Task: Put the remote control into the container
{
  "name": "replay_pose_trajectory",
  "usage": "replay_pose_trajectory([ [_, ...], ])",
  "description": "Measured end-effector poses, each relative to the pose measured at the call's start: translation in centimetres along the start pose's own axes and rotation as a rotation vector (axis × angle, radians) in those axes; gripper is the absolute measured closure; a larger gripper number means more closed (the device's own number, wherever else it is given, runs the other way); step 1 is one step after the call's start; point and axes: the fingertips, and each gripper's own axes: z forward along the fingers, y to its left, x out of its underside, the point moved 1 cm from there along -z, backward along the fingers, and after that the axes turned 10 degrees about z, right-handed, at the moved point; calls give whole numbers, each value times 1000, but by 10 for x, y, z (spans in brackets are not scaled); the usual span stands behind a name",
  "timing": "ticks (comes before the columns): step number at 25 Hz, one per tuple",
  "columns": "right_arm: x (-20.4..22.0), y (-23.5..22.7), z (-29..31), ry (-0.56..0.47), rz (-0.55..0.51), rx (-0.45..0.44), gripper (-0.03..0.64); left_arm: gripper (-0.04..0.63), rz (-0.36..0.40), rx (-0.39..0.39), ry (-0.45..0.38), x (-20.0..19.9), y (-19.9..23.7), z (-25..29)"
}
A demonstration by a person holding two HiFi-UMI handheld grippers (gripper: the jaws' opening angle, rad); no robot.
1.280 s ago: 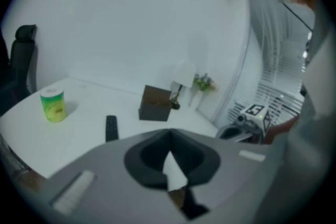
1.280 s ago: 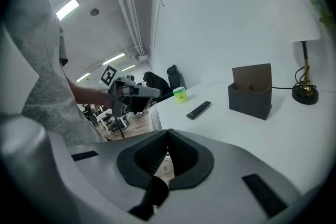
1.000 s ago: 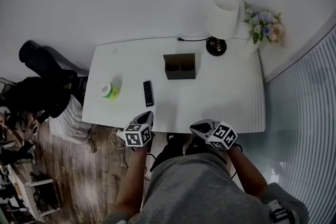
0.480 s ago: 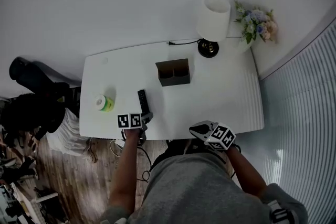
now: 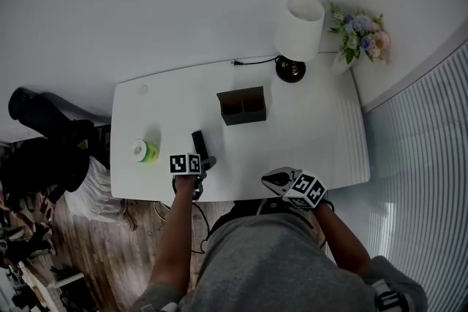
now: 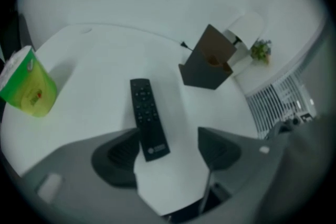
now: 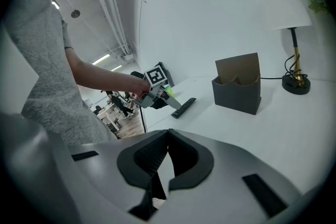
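The black remote control (image 5: 199, 142) lies flat on the white table (image 5: 314, 135), short of the dark two-compartment container (image 5: 242, 106). My left gripper (image 5: 203, 163) is at the remote's near end. In the left gripper view its jaws are opening and stand wide, with the near end of the remote (image 6: 147, 118) between them, close to the left pad, and not pressed by either pad. The container (image 6: 207, 63) is beyond, to the right. My right gripper (image 5: 272, 177) hangs at the table's front edge, shut and empty (image 7: 168, 155); its view shows the remote (image 7: 184, 107) and container (image 7: 237, 89).
A green-and-white tub (image 5: 144, 151) stands at the table's left. A lamp (image 5: 298, 29) with a black cable and a vase of flowers (image 5: 358, 36) sit at the back right. Dark clutter lies on the wood floor left of the table.
My left gripper has moved forward from below the table's edge to the remote's near end, and its jaws have gone from shut to wide apart. The right gripper has stayed put.
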Motion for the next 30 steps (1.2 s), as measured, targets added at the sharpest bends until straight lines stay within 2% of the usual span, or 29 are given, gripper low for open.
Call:
replay_pose_trajectory([
  [2, -3, -2, 3, 1, 2, -1, 600, 230, 12, -22, 22, -2, 6, 7],
  [7, -7, -6, 7, 12, 4, -10, 600, 230, 61, -135, 93, -1, 25, 21],
  [10, -8, -9, 7, 17, 9, -8, 600, 235, 77, -149, 130, 2, 24, 27],
  [13, -8, -11, 6, 29, -3, -3, 600, 267, 80, -189, 149, 6, 27, 31],
  [18, -7, -8, 3, 84, -93, 7, 600, 322, 92, -263, 152, 5, 37, 32],
  [21, -5, -9, 4, 92, -88, 0, 600, 347, 103, -270, 148, 6, 37, 31],
  [24, -7, -8, 7, 96, -93, -6, 600, 405, 134, -274, 146, 4, 35, 29],
  [30, -9, -5, 11, 97, -100, -14, 600, 417, 165, -252, 133, 6, 36, 28],
])
